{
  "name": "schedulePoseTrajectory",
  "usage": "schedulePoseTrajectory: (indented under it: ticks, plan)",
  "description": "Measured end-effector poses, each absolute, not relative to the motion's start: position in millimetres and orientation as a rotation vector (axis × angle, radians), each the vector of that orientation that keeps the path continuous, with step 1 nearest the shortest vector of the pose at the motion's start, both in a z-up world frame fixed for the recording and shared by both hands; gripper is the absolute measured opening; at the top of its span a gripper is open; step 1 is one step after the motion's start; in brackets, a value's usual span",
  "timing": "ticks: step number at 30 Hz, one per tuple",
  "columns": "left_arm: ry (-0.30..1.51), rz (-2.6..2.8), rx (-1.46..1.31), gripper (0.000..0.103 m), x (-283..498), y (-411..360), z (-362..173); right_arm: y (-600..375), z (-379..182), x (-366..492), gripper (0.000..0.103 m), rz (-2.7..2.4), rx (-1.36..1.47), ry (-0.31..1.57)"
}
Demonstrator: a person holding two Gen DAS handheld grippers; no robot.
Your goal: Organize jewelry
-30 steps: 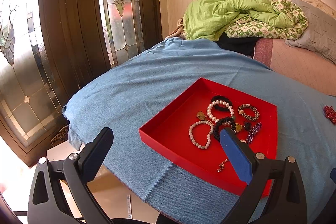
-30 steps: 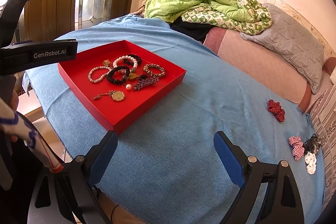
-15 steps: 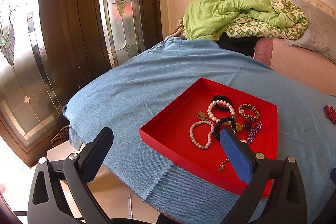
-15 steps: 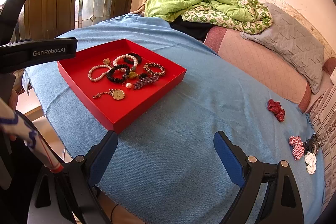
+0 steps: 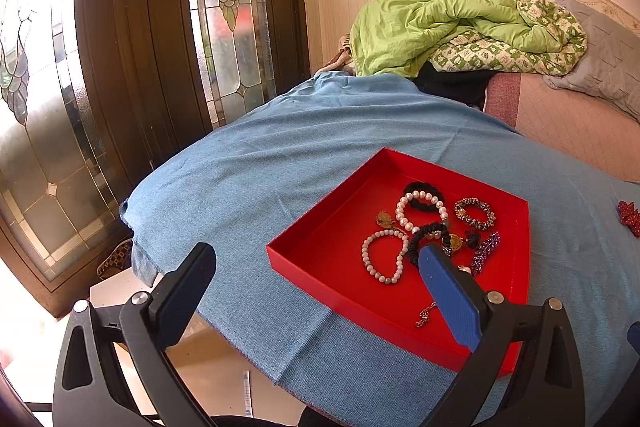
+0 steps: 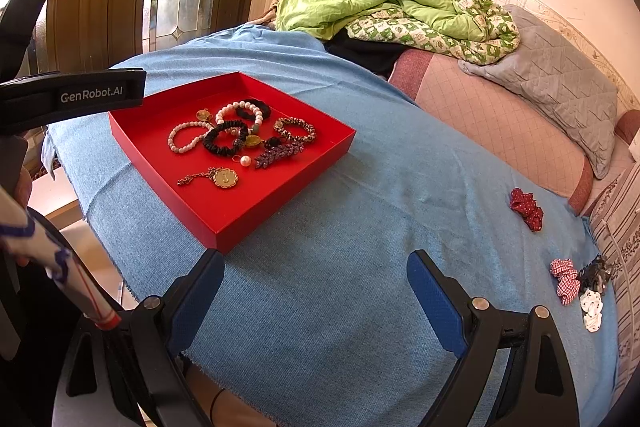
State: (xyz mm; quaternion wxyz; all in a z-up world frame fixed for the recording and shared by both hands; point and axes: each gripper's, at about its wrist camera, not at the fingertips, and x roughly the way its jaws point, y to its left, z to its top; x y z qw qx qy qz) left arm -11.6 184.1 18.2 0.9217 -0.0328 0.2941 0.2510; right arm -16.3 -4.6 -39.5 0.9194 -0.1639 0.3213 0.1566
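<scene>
- The left claw (image 5: 316,287) is held wide open above the near edge of the blue cloth (image 5: 280,155), nothing gripped or touched.
- The right claw (image 6: 316,291) is likewise spread wide and empty over the cloth, just short of the tray's near corner.
- "GenRobot.AI" is read in white on the black arm (image 6: 72,97) seen at the left of the right wrist view.
- Bracelets (image 6: 188,137), black scrunchies (image 6: 224,143) and a gold pendant (image 6: 225,177) marked "J" are gathered in the red tray (image 6: 240,215).
- More scrunchies (image 6: 526,209) are left on the cloth, well apart from the tray.
</scene>
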Motion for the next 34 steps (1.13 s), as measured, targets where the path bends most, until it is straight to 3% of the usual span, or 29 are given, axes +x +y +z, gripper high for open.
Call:
schedulePoseTrajectory:
  ticks: [34]
  plan:
    - [0.638,0.51,0.023,0.101,-8,175,16,-21,-35,-14,0.095,0.299,-0.275,0.682]
